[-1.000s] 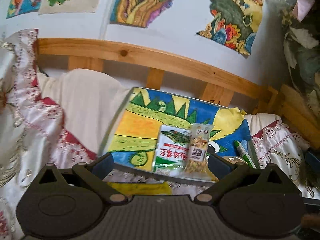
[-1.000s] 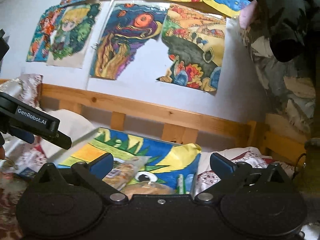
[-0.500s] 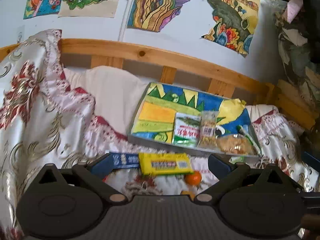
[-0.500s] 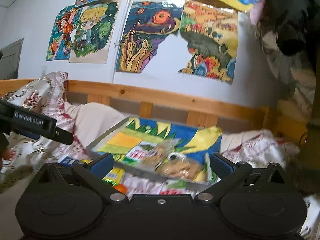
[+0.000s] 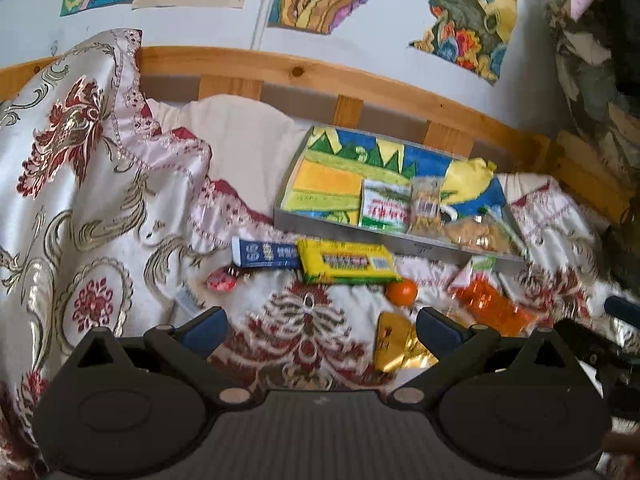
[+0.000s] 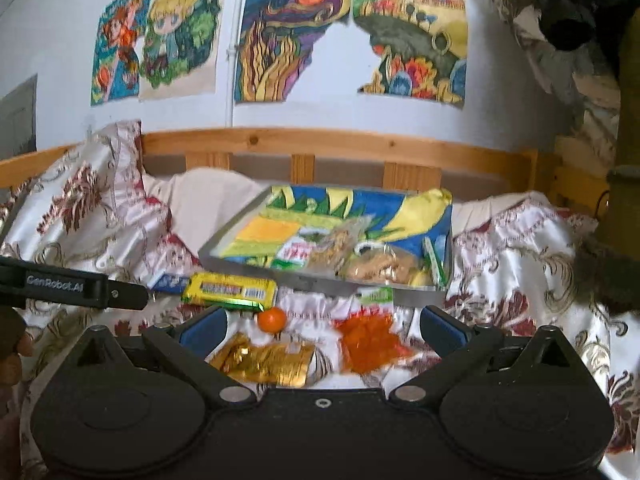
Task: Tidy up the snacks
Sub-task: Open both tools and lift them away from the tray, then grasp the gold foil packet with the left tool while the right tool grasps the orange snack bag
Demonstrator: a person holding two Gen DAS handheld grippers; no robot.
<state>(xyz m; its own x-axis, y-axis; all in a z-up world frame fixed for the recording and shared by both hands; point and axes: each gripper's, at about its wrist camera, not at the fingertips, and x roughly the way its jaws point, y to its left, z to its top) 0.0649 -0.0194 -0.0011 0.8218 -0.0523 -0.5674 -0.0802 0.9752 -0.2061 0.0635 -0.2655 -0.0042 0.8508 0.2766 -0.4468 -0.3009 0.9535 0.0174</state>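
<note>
The left tool [image 5: 320, 330] hangs with its two fingers spread wide and nothing between them. Just past its right fingertip lies a gold foil packet [image 5: 398, 344] on the bed cover [image 5: 120, 216]; a small orange fruit [image 5: 401, 292] sits a little farther out, and beyond that a yellow snack pack [image 5: 347, 266] lies beside a blue packet [image 5: 266, 254]. A small red-and-white sweet [image 5: 221, 281] rests off to the left.

The right tool [image 6: 322, 330] is likewise spread and empty. The gold foil packet [image 6: 264, 362] and an orange bag [image 6: 368, 340] lie in the gap between its fingers in this view, with the orange fruit [image 6: 272, 319] just beyond them. The yellow snack pack [image 6: 229, 291] is farther left, near the left tool's black body [image 6: 72, 289].

Behind all this stands a shallow grey tray [image 5: 400, 236] lined with a bright painted sheet. Inside it lie a green-and-white packet [image 5: 385, 209], a clear bag of brown snack [image 5: 426, 206] touching it, and a bag of pale brown pieces [image 5: 476, 234] toward the right end.

The bed has a satin cover in white, red and gold, a wooden slatted rail [image 6: 340, 146] behind, and a white wall hung with coloured drawings [image 6: 288, 36].
</note>
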